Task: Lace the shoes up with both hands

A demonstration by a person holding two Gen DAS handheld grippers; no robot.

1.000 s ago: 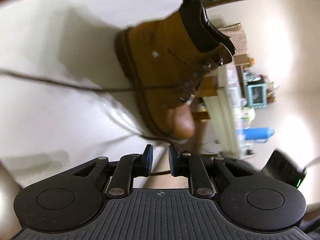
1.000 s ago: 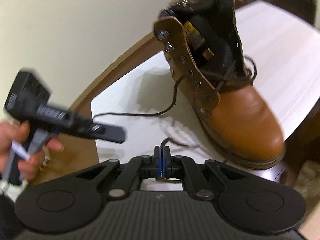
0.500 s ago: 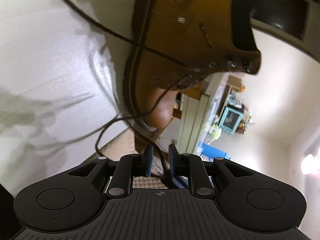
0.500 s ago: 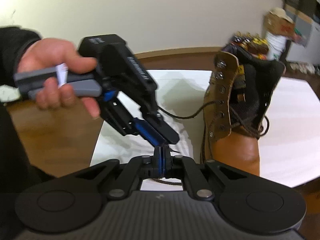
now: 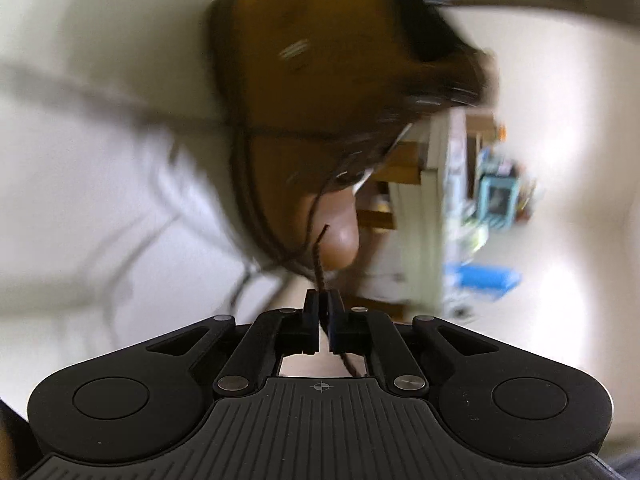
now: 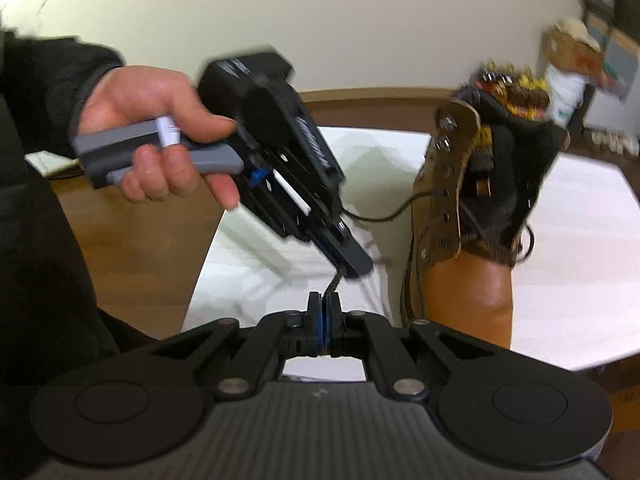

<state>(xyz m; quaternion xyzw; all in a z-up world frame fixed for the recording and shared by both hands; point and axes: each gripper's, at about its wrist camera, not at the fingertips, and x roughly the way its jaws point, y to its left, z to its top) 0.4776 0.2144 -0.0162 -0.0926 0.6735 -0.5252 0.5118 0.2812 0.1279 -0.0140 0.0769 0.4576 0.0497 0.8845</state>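
- White tabletop (image 6: 580, 240) against a cream wall; a tan boot (image 6: 472, 276) is stood on it, toe forward.
- Lower eyelets are seen laced; upper ones are judged still empty.
- One lace end (image 5: 319, 256) is pinched in the left gripper (image 5: 323, 300).
- Another lace section is clamped by the right gripper (image 6: 324, 300).

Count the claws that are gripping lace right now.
2. The left claw is shut on the lace in front of the boot's toe. The right claw is shut on the lace too, just below the left claw's tip.
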